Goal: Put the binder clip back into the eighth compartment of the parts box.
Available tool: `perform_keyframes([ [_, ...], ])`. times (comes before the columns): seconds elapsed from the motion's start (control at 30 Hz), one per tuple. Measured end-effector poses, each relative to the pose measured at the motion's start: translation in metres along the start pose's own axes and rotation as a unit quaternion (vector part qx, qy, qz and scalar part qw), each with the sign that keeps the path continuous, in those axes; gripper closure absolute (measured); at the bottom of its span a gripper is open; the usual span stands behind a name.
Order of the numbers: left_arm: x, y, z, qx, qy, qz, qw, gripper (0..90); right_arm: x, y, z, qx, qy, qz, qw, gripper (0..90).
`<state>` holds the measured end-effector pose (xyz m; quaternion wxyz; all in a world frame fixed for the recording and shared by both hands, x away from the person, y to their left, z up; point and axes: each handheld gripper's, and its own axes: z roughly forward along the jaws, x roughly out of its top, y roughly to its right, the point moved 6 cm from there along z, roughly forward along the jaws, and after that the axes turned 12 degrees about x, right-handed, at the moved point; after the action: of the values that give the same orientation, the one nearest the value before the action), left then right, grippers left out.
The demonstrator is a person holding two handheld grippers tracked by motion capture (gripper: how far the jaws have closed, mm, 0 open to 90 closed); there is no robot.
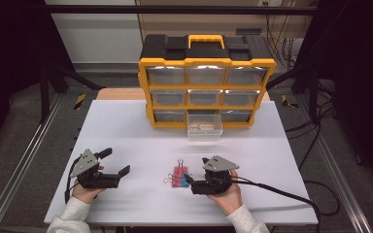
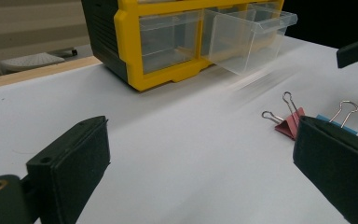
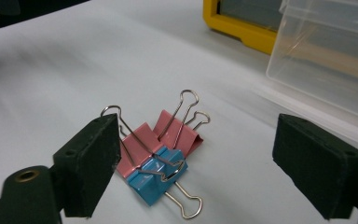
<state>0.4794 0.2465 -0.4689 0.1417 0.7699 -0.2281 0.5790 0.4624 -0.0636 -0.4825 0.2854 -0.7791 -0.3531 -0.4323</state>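
A small heap of binder clips [image 1: 177,175] lies on the white table [image 1: 126,126]: two pink ones [image 3: 179,133] and a blue one [image 3: 150,181] on top at the near end, wire handles sticking out. My right gripper [image 3: 200,154] is low over the table with its jaws wide on either side of the heap, and the pads touch no clip. In the high view the right gripper [image 1: 197,170] sits just right of the clips. My left gripper [image 1: 115,161] rests open at the left with nothing between its jaws; from it a pink clip [image 2: 289,126] shows to the right.
A yellow and black drawer organizer [image 1: 206,82] stands at the back of the table. Its bottom middle clear drawer [image 1: 204,127] is pulled out, with something pale inside. Black cables [image 1: 281,194] trail off to the right from the right gripper.
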Motion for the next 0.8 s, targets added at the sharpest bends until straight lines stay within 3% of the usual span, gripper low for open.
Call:
perform_keyframes([
  [0.3,0.000,0.001,0.000,0.000,0.001,0.000,1.0000,3.3,-0.010,0.001,0.011,0.012,-0.030,0.027,0.9991,28.6],
  [0.63,0.000,0.001,0.000,0.000,-0.001,0.003,1.0000,3.2,-0.019,-0.001,0.019,0.032,-0.054,0.054,0.9965,52.5],
  [0.8,0.000,0.002,0.000,-0.001,0.000,0.003,1.0000,3.3,-0.020,0.000,0.022,0.039,-0.059,0.063,0.9955,58.6],
])
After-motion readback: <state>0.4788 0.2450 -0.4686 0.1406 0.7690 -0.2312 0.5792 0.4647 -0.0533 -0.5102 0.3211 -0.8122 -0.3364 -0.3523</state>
